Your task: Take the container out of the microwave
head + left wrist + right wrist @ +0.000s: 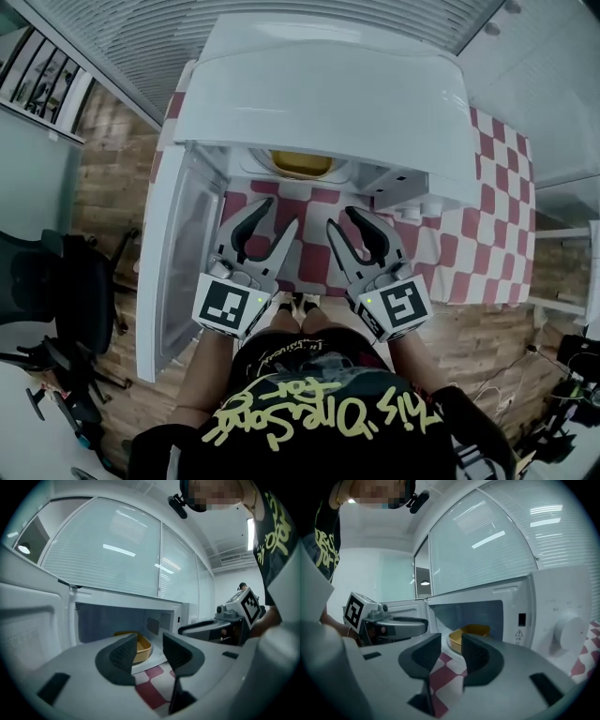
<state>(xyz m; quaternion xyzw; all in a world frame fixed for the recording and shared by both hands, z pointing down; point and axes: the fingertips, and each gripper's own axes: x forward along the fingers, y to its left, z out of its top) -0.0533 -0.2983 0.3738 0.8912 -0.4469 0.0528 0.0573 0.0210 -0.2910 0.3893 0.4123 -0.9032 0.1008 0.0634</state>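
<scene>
Now the yellow container (300, 165) is sitting inside the microwave (328, 103), its door (183, 253) swinging wide beside it. You are holding the left gripper (283, 212) and right gripper (340, 216) before the microwave, jaws apart and empty, over the checked cloth (478, 253).

Black T-shirt (309, 394): big yellow graffiti-style lettering, upside down in the head view. It reads roughly "This One's For"; anything after that is unclear. A smaller yellow script line sits above it in the picture, too small to read. Bits of the same yellow letters show in both gripper views but aren't readable there.

Microwave (553, 597) front panel: warning triangle sign (519, 633) beside the cavity opening. The tiny print under it is illegible.

Left gripper (278, 217) cube: black-and-white square marker code (228, 306), a pattern only. Right gripper (342, 218) cube: a second code (401, 305) of the same kind.
</scene>
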